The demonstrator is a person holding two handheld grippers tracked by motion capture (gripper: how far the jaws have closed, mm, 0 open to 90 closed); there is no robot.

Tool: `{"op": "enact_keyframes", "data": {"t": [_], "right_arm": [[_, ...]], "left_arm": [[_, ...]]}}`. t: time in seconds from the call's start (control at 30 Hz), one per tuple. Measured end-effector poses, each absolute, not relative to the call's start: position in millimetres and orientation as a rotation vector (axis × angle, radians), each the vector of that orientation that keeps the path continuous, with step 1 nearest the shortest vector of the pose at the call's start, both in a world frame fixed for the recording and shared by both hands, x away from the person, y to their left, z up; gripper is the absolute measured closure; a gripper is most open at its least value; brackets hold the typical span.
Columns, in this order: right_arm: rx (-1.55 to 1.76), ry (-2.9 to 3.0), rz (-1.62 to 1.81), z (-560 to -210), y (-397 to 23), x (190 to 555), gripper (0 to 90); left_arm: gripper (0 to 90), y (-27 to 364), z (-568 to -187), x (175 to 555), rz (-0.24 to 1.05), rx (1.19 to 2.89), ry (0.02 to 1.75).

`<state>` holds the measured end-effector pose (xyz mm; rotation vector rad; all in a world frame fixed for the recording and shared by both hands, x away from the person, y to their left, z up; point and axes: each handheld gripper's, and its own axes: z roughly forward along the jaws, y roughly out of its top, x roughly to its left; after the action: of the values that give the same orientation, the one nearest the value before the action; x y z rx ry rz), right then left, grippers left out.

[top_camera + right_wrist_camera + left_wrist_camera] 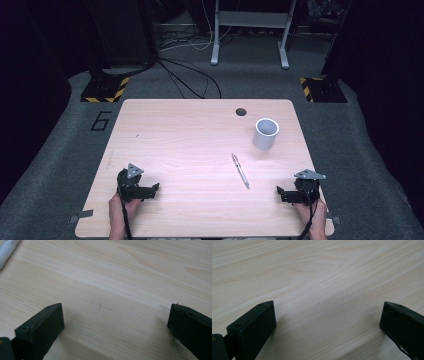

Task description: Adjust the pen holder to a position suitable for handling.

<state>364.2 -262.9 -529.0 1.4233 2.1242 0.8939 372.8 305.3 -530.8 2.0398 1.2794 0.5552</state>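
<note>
A silver pen (240,170) lies on the light wooden table (190,145), right of centre; its white end (6,251) shows at the top left of the right gripper view. A white cup (265,133) stands upright behind the pen. My left gripper (156,188) rests on the table at the front left, pointing right, jaws wide apart over bare wood (328,312). At the front right, my right gripper (280,193) rests pointing left toward the pen, open with nothing between its fingers (116,312).
A dark round hole (241,111) sits near the table's far edge. Beyond the table lie grey carpet, cables (190,75), a white frame's legs (250,35) and two yellow-black striped bases (105,90).
</note>
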Motion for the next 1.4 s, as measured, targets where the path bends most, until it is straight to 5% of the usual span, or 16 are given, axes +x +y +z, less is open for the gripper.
{"op": "enact_keyframes", "data": {"t": [0.63,1.4], "right_arm": [[1.464,2.064,0.983,-501,-263,377,0.0],[1.437,2.113,1.036,-457,-230,452,0.8]], "left_arm": [[0.4,305,-531,373,0.561,2.043,1.274],[0.4,305,-531,373,0.557,2.041,1.276]]}}
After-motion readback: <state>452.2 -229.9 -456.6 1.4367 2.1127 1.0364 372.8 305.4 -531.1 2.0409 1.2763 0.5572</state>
